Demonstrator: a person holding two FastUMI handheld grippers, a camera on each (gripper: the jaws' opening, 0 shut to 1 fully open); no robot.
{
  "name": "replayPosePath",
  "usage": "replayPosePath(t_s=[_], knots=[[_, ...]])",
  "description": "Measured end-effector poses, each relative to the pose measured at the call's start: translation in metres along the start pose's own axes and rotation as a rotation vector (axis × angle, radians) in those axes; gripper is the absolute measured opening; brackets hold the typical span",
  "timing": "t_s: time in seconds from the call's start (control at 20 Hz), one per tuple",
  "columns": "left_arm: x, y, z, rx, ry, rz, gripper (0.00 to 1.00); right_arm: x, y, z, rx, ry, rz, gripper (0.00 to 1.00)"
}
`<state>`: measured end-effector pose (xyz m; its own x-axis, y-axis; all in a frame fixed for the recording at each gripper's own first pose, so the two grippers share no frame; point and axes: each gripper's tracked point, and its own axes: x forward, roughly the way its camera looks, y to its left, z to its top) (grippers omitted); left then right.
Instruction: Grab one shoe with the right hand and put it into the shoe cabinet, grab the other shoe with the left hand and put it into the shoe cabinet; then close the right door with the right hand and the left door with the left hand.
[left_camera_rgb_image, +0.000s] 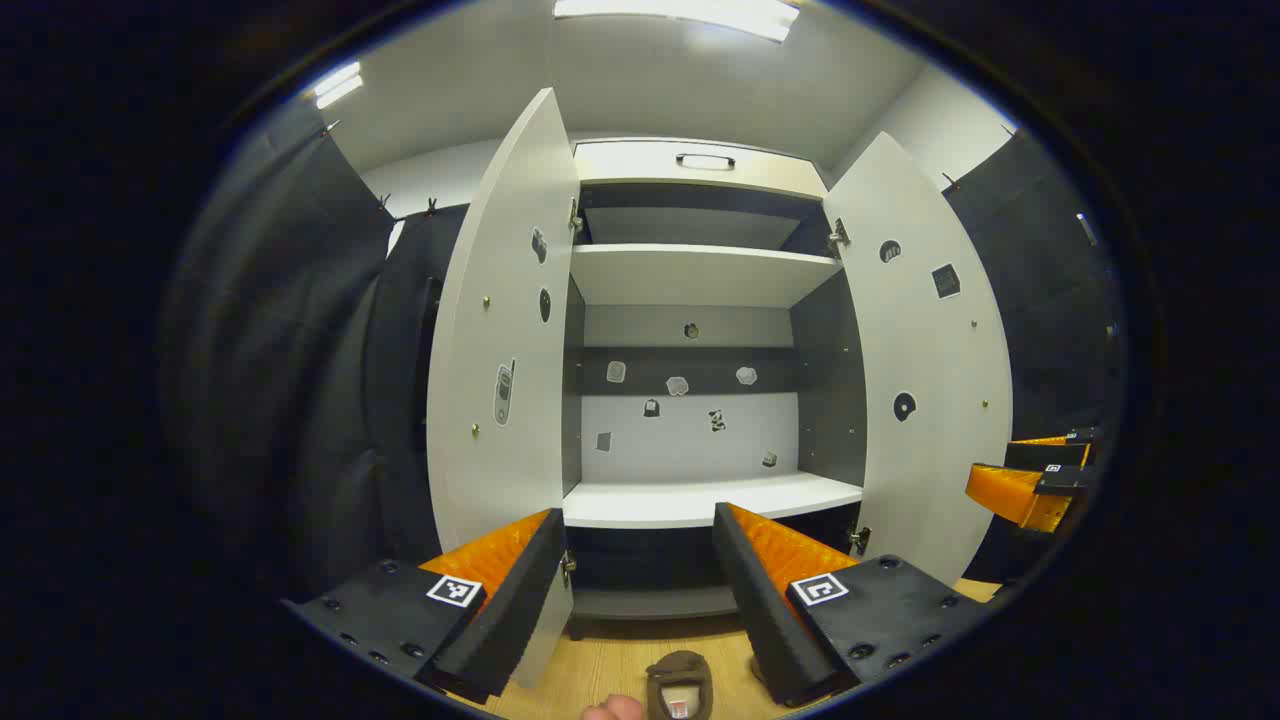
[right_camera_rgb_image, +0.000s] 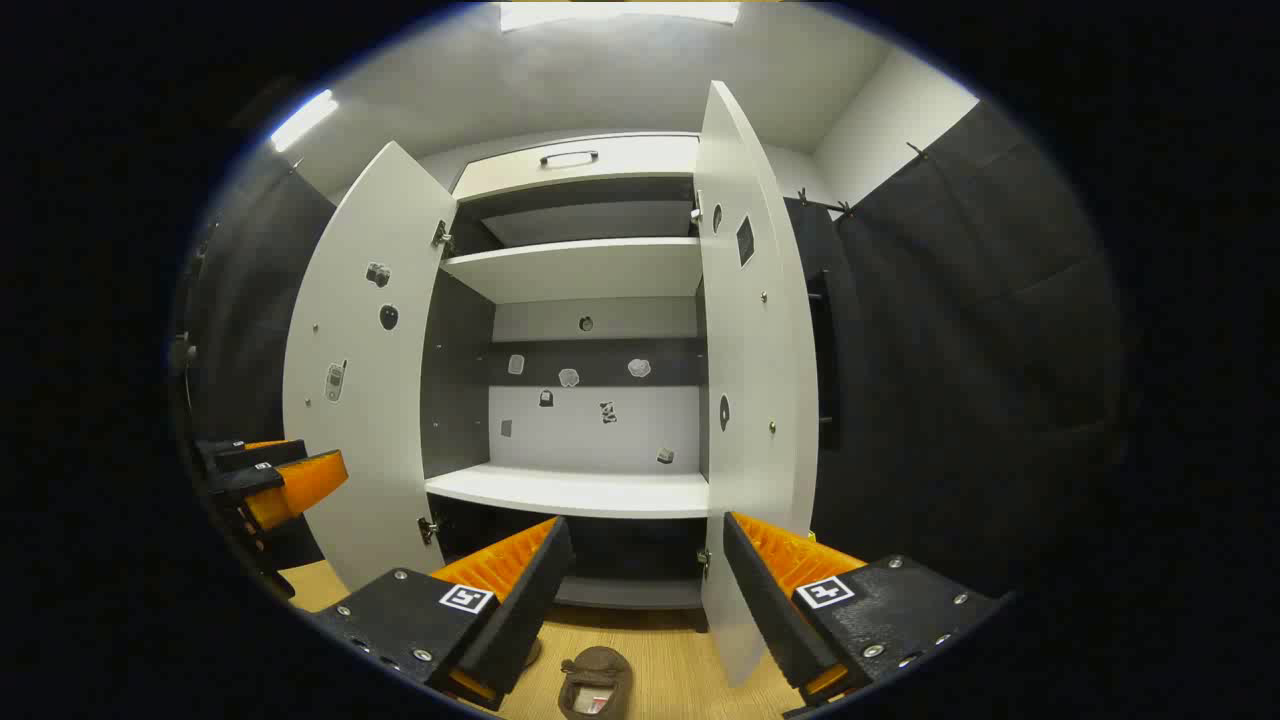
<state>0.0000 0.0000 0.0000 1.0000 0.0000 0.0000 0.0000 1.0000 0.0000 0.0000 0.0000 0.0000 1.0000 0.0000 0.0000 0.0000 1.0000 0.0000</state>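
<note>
Shoe cabinet (left_camera_rgb_image: 690, 500): both doors swung wide, shelves bare, ready for loading; brown shoe (right_camera_rgb_image: 595, 683) on the wooden floor in front, below both tools; left tool (left_camera_rgb_image: 640, 580) and right tool (right_camera_rgb_image: 640, 590) spread open, empty, hovering for pickup.

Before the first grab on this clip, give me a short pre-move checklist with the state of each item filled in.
1. Left door open: ok.
2. Right door open: ok.
3. Lower shelf of the shoe cabinet free to take a shoe: ok, nothing lies on it.
4. Right gripper open and holding nothing: ok.
5. Left gripper open and holding nothing: ok.
6. Both shoes within sight on the floor: cannot tell; one brown shoe lies below the grippers, and a second shoe is not clearly identifiable.
</note>
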Motion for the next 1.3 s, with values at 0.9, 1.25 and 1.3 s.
replayPosePath(t_s=[0.9,1.25,1.3], knots=[[0.002,0.01,-0.005,-0.019,0.006,0.014,0.96,0.003,0.008,0.001,-0.015,-0.003,-0.003,0.94],[-0.002,0.017,-0.008,0.001,0.013,0.034,0.96,0.012,0.014,-0.01,-0.032,0.002,0.011,0.94],[-0.003,0.018,-0.008,0.002,0.013,0.039,0.96,0.016,0.015,-0.017,-0.035,0.013,0.019,0.94]])
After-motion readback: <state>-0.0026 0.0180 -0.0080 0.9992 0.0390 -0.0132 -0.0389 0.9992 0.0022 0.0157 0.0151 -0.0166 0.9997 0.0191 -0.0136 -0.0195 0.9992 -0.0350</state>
